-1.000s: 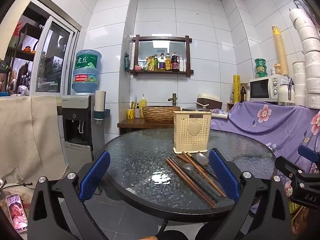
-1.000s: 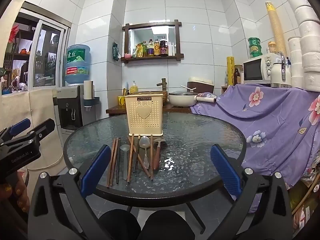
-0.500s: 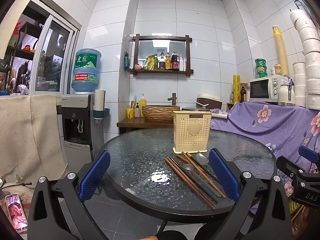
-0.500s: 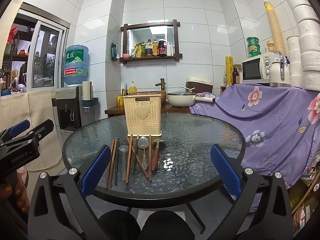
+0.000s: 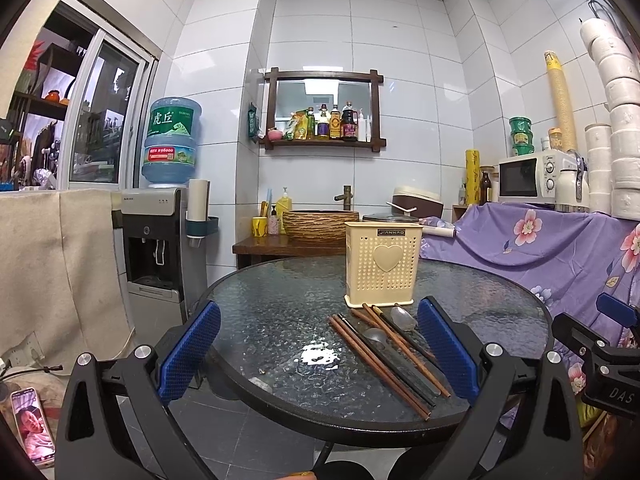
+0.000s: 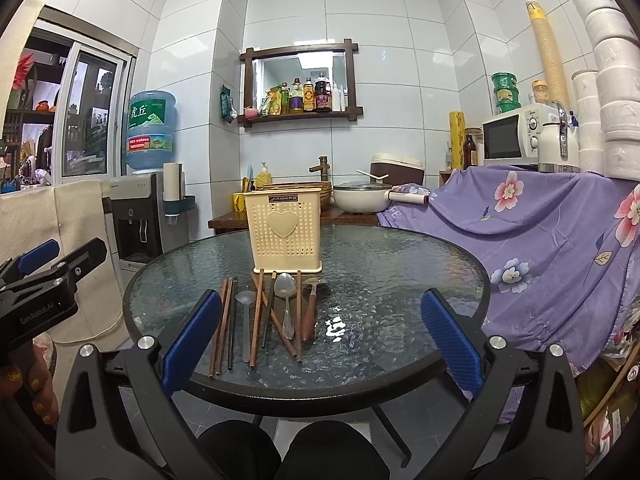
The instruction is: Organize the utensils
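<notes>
Both grippers, left (image 5: 318, 354) and right (image 6: 320, 330), spread wide, holding nothing, short of the table's (image 6: 400, 280) near edge. Utensils (image 6: 272, 316) flat ahead between right fingers, before the holder (image 6: 285, 230) mid-table.

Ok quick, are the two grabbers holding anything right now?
Left gripper: open, holding nothing.
Right gripper: open, holding nothing.

Both grippers hang level and wide apart in the jaws, empty. The left gripper (image 5: 318, 350) spreads its blue pads (image 5: 188, 350) toward 10 and 2 o'clock. The right gripper (image 6: 320, 336) does the same. From the right wrist view, the left gripper (image 6: 44, 284) sits at 9 o'clock, gripped by a hand (image 6: 30, 390) with painted nails.
</notes>
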